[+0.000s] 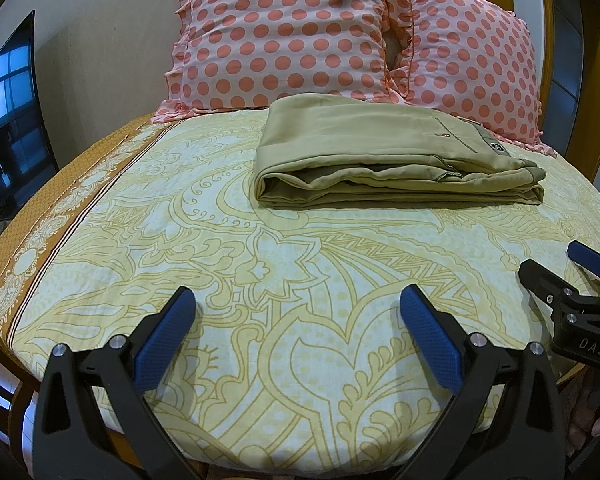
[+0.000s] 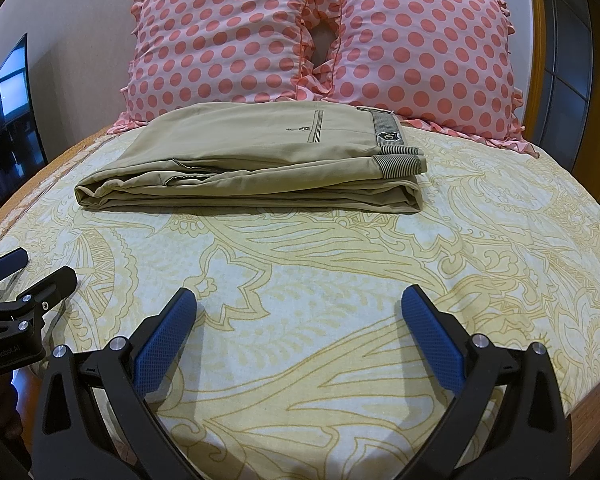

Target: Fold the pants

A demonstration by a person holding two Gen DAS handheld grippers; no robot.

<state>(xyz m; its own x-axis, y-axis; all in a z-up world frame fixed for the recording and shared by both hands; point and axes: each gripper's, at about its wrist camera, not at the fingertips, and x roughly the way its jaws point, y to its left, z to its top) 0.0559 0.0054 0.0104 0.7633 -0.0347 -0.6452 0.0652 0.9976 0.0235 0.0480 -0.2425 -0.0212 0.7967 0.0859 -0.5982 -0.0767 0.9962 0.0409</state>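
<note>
Khaki pants (image 1: 380, 152) lie folded into a flat stack on the bed, in front of the pillows; they also show in the right wrist view (image 2: 252, 160) with the striped waistband and a badge at the right end. My left gripper (image 1: 298, 302) is open and empty, low over the bedsheet well short of the pants. My right gripper (image 2: 300, 302) is open and empty too, also near the front of the bed. Each gripper shows at the edge of the other's view, the right one (image 1: 556, 264) and the left one (image 2: 40, 266).
Two pink polka-dot pillows (image 1: 284, 32) (image 2: 420, 48) lean at the head of the bed. The yellow patterned bedsheet (image 1: 260, 264) covers the bed. A dark TV screen (image 1: 8, 128) stands at the left; a wooden frame (image 2: 540, 40) at the right.
</note>
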